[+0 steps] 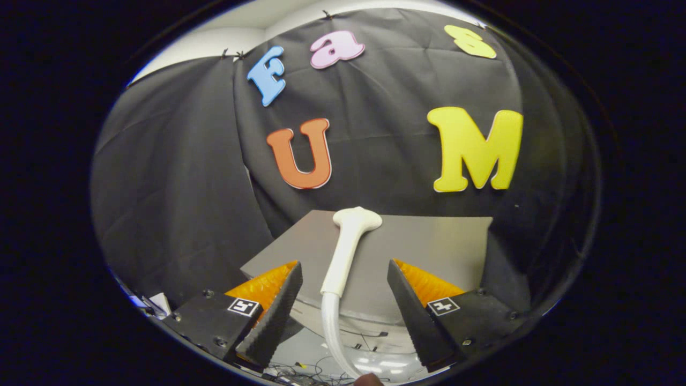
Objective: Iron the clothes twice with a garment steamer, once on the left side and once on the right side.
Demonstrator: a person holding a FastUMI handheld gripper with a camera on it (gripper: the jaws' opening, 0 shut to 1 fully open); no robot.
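A: Gripper point(343, 313) spread wide, clamped on nothing. Steamer point(345, 252) standing in the gap between the two fingers, touching neither by the look of it.

B: Which way from the gripper?

A: Straight ahead, centred. Handle between the fingers, head just beyond their tips. Long axis running away from the gripper, tilted slightly right toward the head. Hose point(332, 332) curving back down from the handle's near end, closer in than the fingers.

B: Look of the steamer?

A: White, smooth, slim along the handle, flaring to a broad rounded head at the far end. Hose paler, a little translucent.

B: And behind it?

A: Grey counter point(445, 246) beyond the steamer, head seen against its far edge. No garment made out near the steamer.

B: Next move?

A: Probably closing on the handle, squarely across that long axis. Ironing passes not yet begun, judging by the empty grip.
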